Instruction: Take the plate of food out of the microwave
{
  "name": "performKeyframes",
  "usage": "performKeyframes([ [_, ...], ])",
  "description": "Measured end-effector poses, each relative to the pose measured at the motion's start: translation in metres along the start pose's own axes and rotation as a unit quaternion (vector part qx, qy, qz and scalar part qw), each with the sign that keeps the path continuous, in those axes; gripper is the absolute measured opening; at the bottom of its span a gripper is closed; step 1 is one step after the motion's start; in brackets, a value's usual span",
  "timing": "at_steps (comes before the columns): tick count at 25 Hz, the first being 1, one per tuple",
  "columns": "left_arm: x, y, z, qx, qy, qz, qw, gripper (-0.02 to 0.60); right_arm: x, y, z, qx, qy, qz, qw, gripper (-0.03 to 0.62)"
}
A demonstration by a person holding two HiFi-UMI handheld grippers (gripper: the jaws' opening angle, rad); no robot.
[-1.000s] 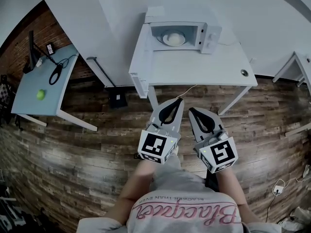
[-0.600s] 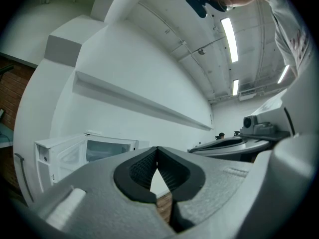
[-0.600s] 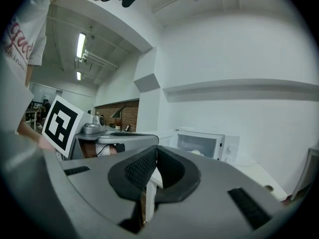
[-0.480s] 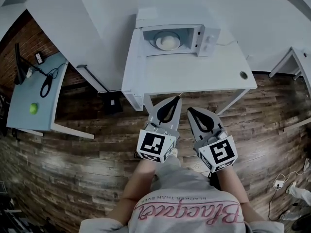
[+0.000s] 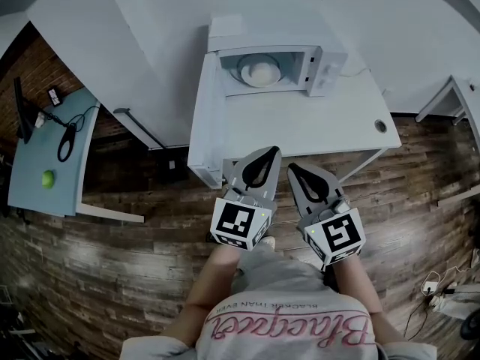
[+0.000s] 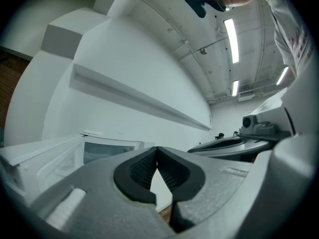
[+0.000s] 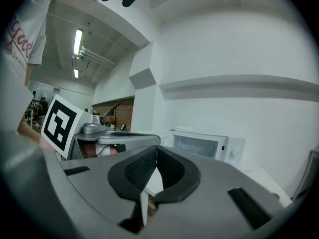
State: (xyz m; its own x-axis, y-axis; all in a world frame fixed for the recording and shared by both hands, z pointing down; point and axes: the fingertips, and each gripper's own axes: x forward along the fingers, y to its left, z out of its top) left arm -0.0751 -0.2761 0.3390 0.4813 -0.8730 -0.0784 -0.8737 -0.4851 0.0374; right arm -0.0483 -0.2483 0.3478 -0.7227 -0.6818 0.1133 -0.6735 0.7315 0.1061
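**Both tools closed and empty, plate waiting in the microwave**

Head view: the left gripper and right gripper hover side by side over the wood floor, just short of the white table. At 12 o'clock from them stands the microwave, with the plate of food in its cavity, well apart from both.

Left gripper view: the jaws are pressed together on nothing. The microwave lies at 9 o'clock of the tips, and its door, apparently swung left, could catch this tool.

Right gripper view: these jaws are also together and hold nothing, with the microwave at 3 o'clock of the tips. Reaching in without opening would shove the plate back, and a tilted or one-sided lift could slide the mounded food off.
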Motion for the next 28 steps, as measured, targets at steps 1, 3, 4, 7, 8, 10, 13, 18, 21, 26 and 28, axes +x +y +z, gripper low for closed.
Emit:
performKeyframes([
  [1,0.003,0.003,0.0,0.0,0.001,-0.001,1.0,0.005,0.004,-0.002,0.0,0.0,0.0,-0.001,1.0,0.011],
  [3,0.007,0.007,0.001,0.0,0.002,-0.004,1.0,0.005,0.01,-0.005,0.002,0.0,-0.001,0.001,1.0,0.011],
  [4,0.009,0.009,0.001,0.001,0.002,-0.004,1.0,0.005,0.013,-0.006,0.003,-0.001,-0.002,0.001,1.0,0.011],
  [7,0.014,0.013,0.0,0.003,0.002,-0.005,1.0,0.005,0.019,-0.011,0.002,0.002,-0.002,-0.003,1.0,0.011],
  [8,0.016,0.014,-0.001,0.003,0.003,-0.005,1.0,0.005,0.021,-0.013,0.001,0.003,-0.002,-0.004,1.0,0.011],
  [10,0.018,0.015,-0.004,0.003,0.005,-0.005,1.0,0.005,0.023,-0.014,0.0,0.003,-0.004,-0.003,1.0,0.012],
  [13,0.019,0.015,-0.006,0.003,0.006,-0.004,1.0,0.005,0.023,-0.015,-0.001,0.002,-0.004,-0.002,1.0,0.011],
  [18,0.022,0.015,-0.005,0.005,0.007,-0.004,1.0,0.005,0.022,-0.02,-0.005,0.003,0.001,-0.007,1.0,0.012],
  [21,0.025,0.017,-0.006,0.008,0.009,-0.003,0.9999,0.005,0.024,-0.03,-0.005,0.006,0.001,-0.015,1.0,0.011],
  [26,0.034,0.02,-0.01,0.007,0.015,-0.003,0.9999,0.005,0.032,-0.04,-0.005,0.007,-0.001,-0.011,1.0,0.012],
  [28,0.04,0.022,-0.011,0.005,0.018,-0.004,0.9998,0.005,0.036,-0.044,-0.005,0.009,-0.001,-0.008,1.0,0.012],
])
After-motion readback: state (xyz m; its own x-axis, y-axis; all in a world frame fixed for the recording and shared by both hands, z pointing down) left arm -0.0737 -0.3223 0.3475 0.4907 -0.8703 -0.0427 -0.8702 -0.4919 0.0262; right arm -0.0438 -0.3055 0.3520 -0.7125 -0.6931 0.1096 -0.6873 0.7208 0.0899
